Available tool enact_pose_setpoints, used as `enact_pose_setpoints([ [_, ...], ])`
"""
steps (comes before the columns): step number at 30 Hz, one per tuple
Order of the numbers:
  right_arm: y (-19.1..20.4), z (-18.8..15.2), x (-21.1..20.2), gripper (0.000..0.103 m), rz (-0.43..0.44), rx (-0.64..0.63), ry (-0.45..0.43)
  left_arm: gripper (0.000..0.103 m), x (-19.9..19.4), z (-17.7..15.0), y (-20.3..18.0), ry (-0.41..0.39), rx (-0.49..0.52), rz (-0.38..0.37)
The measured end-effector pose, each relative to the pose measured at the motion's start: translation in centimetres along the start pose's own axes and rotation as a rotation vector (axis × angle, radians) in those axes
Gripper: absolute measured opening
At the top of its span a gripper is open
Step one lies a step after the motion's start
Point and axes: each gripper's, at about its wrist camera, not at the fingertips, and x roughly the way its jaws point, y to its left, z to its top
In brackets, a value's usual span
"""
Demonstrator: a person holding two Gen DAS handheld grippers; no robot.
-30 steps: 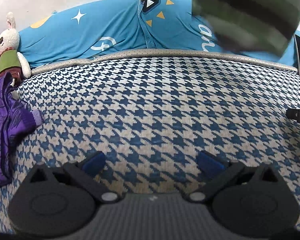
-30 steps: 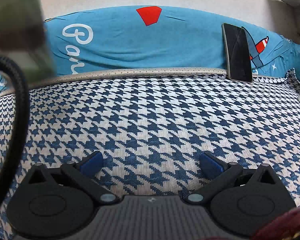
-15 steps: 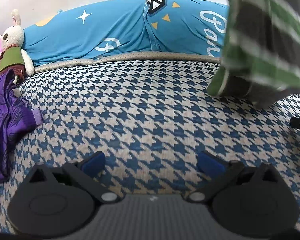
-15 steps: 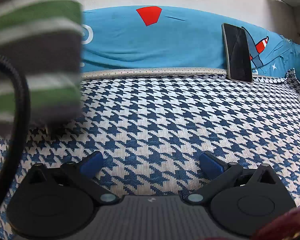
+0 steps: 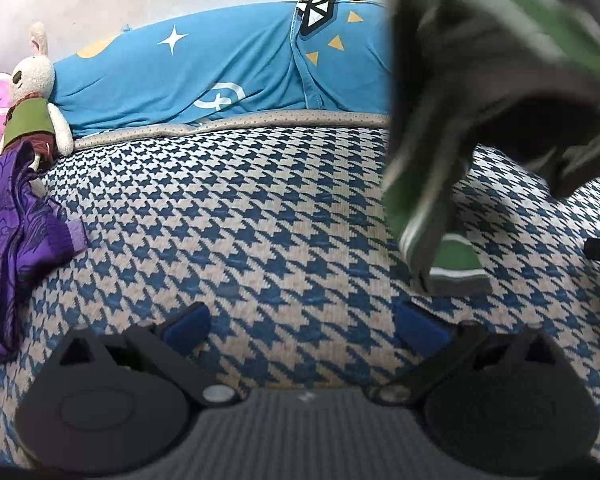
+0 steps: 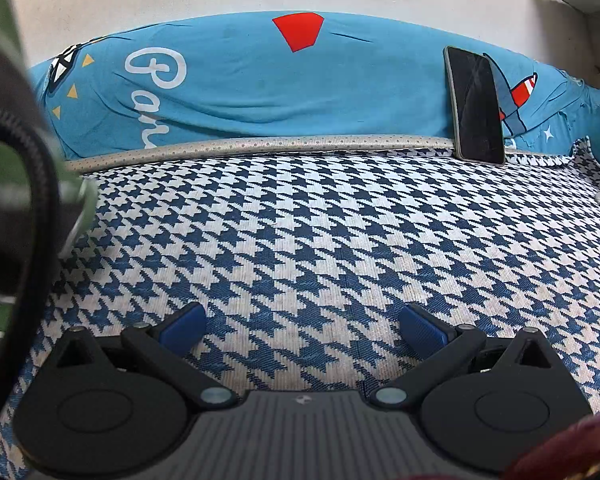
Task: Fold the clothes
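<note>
A green, grey and white striped garment (image 5: 496, 80) drops through the air at the right of the left wrist view, blurred, its lower end touching the houndstooth bed cover (image 5: 260, 208). In the right wrist view the same striped garment (image 6: 4, 184) fills the left edge, blurred. A purple garment (image 5: 8, 240) lies crumpled at the left. My left gripper (image 5: 302, 326) is open over bare cover, the striped cloth just ahead of its right finger. My right gripper (image 6: 302, 326) is open too, nothing between its blue pads (image 6: 422, 330).
A long blue pillow (image 6: 280, 92) runs along the wall behind the bed. A phone (image 6: 476, 106) leans against it at the right. A stuffed rabbit (image 5: 36, 104) and a pink plush sit at the far left. A black cable (image 6: 40, 208) hangs at the left.
The striped garment has fallen from the upper right down onto the cover and closer to both cameras. Neither gripper has moved or changed its opening.
</note>
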Motion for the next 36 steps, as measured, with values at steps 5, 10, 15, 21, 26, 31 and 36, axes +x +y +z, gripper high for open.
enact_pose_setpoints([
  [5, 0.0, -0.1, 0.1, 0.103, 0.0, 0.0, 0.0, 0.103, -0.1, -0.1, 0.0, -0.003, -0.004, -0.001],
  [10, 0.1, 0.2, -0.1, 0.103, 0.0, 0.0, 0.0, 0.103, -0.2, -0.1, 0.1, -0.004, -0.013, -0.005],
  [15, 0.0, 0.1, 0.0, 0.103, 0.0, 0.0, 0.0, 0.103, -0.1, -0.1, 0.0, -0.004, -0.009, 0.003],
  [21, 0.1, 0.1, 0.0, 0.103, -0.001, -0.001, 0.0, 0.103, 0.3, 0.2, -0.2, 0.0, 0.001, -0.004],
  [26, 0.1, 0.1, 0.0, 0.103, -0.001, -0.001, 0.0, 0.103, 1.2, 0.7, -0.1, -0.003, 0.001, -0.009],
  [31, 0.1, 0.1, -0.1, 0.103, -0.001, -0.002, 0.001, 0.103, 1.5, 0.7, -0.3, -0.012, 0.012, 0.001],
  [36, 0.1, 0.1, 0.0, 0.103, -0.001, -0.001, 0.0, 0.103, 1.7, 0.6, 0.2, -0.014, 0.003, -0.004],
])
